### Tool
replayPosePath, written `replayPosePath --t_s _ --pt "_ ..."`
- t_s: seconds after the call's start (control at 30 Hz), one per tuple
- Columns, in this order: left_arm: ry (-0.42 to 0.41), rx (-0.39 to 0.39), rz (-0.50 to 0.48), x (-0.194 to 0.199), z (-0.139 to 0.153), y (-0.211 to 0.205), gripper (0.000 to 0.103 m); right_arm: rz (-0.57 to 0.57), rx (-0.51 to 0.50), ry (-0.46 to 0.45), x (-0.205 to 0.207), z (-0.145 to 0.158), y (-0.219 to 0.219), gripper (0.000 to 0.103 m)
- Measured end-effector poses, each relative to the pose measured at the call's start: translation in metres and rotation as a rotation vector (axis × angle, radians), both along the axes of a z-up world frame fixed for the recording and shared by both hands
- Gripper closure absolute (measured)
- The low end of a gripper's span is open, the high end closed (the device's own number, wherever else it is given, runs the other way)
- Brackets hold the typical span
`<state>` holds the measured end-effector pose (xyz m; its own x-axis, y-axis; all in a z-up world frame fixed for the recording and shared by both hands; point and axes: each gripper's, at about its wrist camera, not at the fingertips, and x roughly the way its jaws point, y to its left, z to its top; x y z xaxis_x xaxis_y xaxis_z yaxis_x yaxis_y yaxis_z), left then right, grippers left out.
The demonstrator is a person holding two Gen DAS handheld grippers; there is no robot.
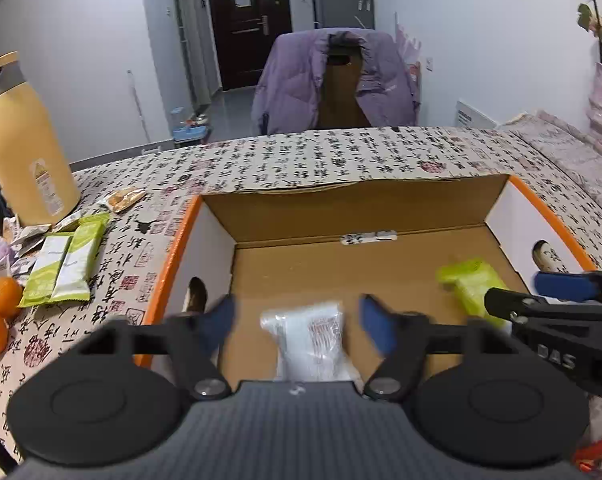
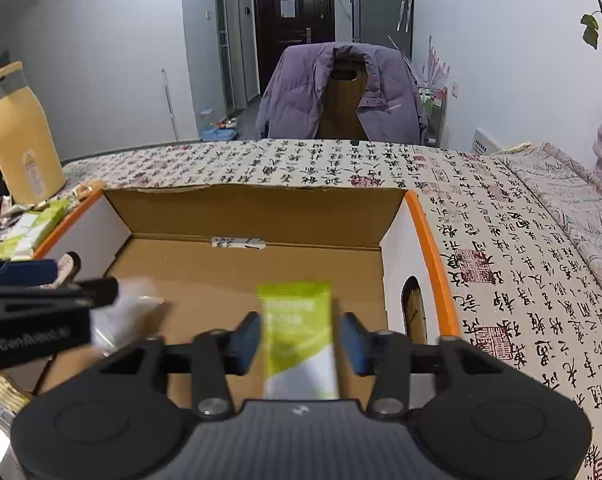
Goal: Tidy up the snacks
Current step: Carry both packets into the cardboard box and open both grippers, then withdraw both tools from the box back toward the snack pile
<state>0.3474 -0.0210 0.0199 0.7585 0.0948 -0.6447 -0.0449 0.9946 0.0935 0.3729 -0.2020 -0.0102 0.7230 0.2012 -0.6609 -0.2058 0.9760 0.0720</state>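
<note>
Mid-drop over a cardboard box [image 1: 357,216]: left gripper [image 1: 297,322] spread wide, pads clear of a white packet [image 1: 309,344] lying between and just below them; right gripper [image 2: 301,338] parted too, a green-and-white packet [image 2: 299,336] standing between its pads with a gap on either side, so released or near it. Both packets blurred, apparently falling toward the box floor. Seen from the left wrist camera, right gripper [image 1: 541,292] poised just to the right, green packet [image 1: 471,284] under its tips; from the right, left gripper [image 2: 69,284] just to the left.

Best handled by letting both packets settle flat before lifting away, rising straight up so no pad snags a wrapper, and keeping the two tools apart over the box. More still waiting off to the left beyond the box wall: two green packets [image 1: 63,268], small wrappers, oranges [image 1: 3,292], a tall yellow bottle [image 1: 21,140].

Legible: "GenRobot.AI", blurred, on the left gripper's side; "DAS" on the right one's. Red print on the white packet unreadable; calligraphy across the tablecloth [image 1: 321,156] too small to make out.
</note>
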Motion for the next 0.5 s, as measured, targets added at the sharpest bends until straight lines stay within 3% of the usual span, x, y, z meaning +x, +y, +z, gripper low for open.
replayPosePath --t_s 0.07,0.13,0.3,0.5 --pt "-0.015 -0.013 -0.008 -0.004 0.002 0.002 0.016 0.005 0.002 -0.018 -0.006 0.002 -0.001 0.035" --pt "-0.034 -0.037 -0.005 -0.010 0.006 0.004 0.000 0.009 0.002 -0.033 -0.011 0.005 -0.003 0.027" --pt "-0.091 -0.070 0.005 -0.026 0.018 0.011 0.000 0.026 0.041 -0.070 -0.032 0.014 -0.013 0.003" --pt "-0.155 -0.098 0.003 -0.057 0.029 0.016 0.000 0.034 0.059 -0.128 -0.065 0.026 -0.020 0.000"
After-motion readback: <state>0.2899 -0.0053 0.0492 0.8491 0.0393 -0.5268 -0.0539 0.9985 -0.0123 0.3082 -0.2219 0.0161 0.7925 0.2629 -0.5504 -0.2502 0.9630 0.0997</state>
